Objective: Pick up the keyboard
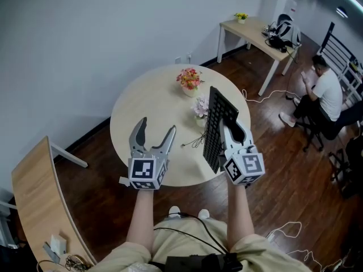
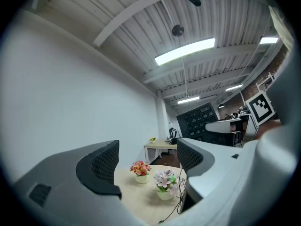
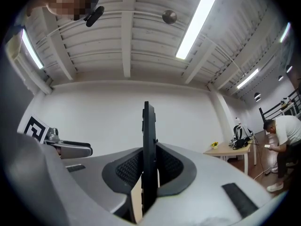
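Observation:
The black keyboard (image 1: 216,126) is off the round table (image 1: 147,112), held on edge over its right side. My right gripper (image 1: 233,130) is shut on its near end. In the right gripper view the keyboard (image 3: 148,154) stands as a thin vertical slab pinched between both pads. Its cable (image 1: 195,142) trails down onto the tabletop. My left gripper (image 1: 154,134) hovers open over the table's near part, with nothing between its fingers. The left gripper view shows the keyboard (image 2: 201,120) raised at the right.
Two small flower pots stand on the table: a red-orange bunch (image 1: 190,82) and a pale pink one (image 1: 201,110) beside the keyboard. A desk (image 1: 258,35) stands at the back right, and a seated person (image 1: 323,98) is at the right. A curved wooden bench (image 1: 39,208) lies at the left.

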`<move>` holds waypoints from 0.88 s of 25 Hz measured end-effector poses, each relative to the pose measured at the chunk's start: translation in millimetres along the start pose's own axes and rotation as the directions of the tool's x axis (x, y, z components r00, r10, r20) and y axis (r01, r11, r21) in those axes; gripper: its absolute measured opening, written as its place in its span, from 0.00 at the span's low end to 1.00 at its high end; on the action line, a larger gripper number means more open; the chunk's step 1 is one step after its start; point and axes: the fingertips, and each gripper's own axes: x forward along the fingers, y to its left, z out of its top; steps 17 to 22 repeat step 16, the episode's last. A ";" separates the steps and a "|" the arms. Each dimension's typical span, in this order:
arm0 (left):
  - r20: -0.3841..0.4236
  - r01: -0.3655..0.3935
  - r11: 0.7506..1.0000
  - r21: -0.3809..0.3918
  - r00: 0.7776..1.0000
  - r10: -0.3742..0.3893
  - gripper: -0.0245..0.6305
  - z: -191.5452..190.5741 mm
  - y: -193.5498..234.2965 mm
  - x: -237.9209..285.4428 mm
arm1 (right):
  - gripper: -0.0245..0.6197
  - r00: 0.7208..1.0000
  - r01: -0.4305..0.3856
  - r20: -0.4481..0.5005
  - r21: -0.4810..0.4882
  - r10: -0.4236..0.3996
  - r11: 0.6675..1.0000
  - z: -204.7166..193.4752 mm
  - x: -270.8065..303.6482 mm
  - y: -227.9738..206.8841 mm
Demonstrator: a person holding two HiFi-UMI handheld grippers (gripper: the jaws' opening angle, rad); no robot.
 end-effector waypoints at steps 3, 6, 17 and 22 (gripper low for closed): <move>0.009 -0.014 1.000 -0.003 1.000 0.014 0.60 3.3 3.7 -2.8 | 0.18 1.000 0.002 -0.002 -0.001 -0.002 1.000 3.0 -1.9 1.8; 0.013 -0.019 1.000 -0.006 1.000 0.019 0.60 4.9 5.0 -4.7 | 0.18 1.000 -0.003 0.007 0.004 0.003 1.000 5.7 -3.2 2.8; 0.017 -0.009 1.000 -0.006 1.000 0.009 0.60 8.9 2.3 -6.2 | 0.18 1.000 -0.024 -0.006 -0.001 0.024 1.000 8.3 -4.0 11.9; 0.017 -0.009 1.000 -0.006 1.000 0.009 0.60 8.9 2.3 -6.2 | 0.18 1.000 -0.024 -0.006 -0.001 0.024 1.000 8.3 -4.0 11.9</move>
